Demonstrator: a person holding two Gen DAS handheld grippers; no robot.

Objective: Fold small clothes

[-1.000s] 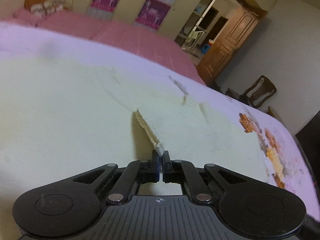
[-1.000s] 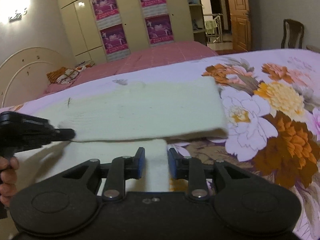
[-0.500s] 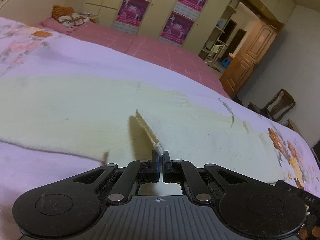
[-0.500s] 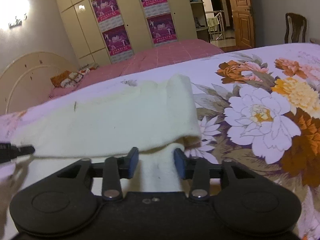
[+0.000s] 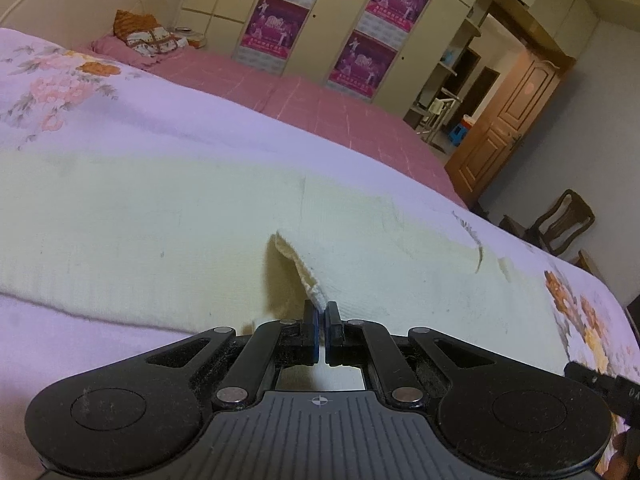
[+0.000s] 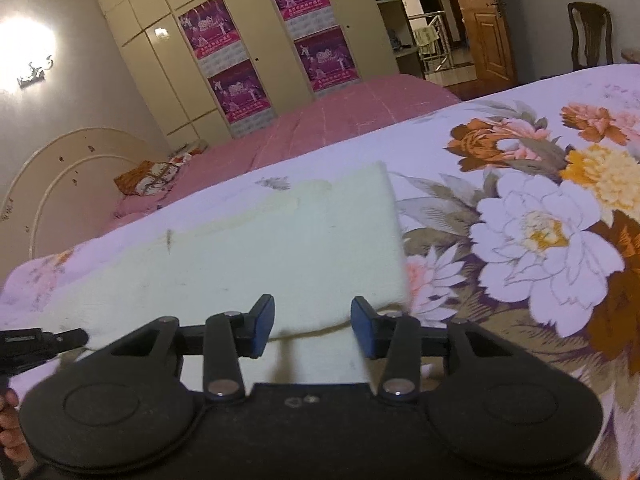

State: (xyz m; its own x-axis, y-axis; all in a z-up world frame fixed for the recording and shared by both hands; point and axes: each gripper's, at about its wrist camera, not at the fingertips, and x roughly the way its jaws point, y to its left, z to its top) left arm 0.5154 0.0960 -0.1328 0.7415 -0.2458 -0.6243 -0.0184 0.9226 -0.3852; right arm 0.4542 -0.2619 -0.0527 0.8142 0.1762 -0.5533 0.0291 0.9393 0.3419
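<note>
Left gripper (image 5: pixel 322 312) angled down, pinching cream garment (image 5: pixel 168 232) hem, right gripper (image 6: pixel 313 322) parted (unclamped)

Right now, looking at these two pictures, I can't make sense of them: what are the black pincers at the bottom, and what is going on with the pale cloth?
No robot here: a person holds a hand-held gripper in each hand, each with a camera looking along its fingers. One picture is from the left hand-held gripper, shut on a corner of the cream garment. The other is from the right hand-held gripper, jaws apart, gripping nothing, with the garment's folded edge between them. The garment lies on a floral bedsheet.
</note>
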